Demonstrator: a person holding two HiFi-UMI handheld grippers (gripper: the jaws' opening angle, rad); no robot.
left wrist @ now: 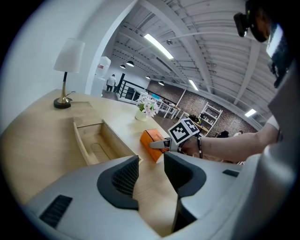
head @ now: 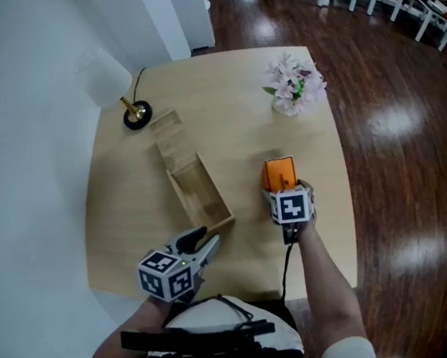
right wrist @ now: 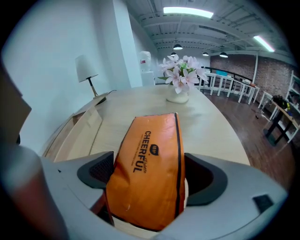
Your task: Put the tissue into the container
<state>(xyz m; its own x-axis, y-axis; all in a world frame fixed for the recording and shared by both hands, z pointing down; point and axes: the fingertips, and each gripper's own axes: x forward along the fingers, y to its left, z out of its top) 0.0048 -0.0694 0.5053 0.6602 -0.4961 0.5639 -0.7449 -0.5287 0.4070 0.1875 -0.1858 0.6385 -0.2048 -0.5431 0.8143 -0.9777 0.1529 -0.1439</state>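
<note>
As the right gripper (right wrist: 149,176) is clamping an orange tissue pack (head: 279,173), both pads are pressing the pack's sides and its printed face is rising between the jaws. The pack is sitting outside the container (head: 202,194), just to its right, and appears to be resting on the table (head: 246,113). From the left gripper view, it is standing on its edge beside the box's long wall.

The left gripper (left wrist: 151,171) is hovering over the table's near edge, close to the container's near end. Its jaws are standing a narrow gap apart and gripping nothing, with only bare tabletop showing between them.

The container, an open wooden box, is lying diagonally across the middle of the table, its inside bare. A flat wooden panel (head: 167,131) is lying at its far end, pointing toward a lamp (head: 137,114) with a white shade in the far-left corner by the wall. A vase of pale flowers (head: 295,82) is standing at the far right side of the table, well apart from the box.
</note>
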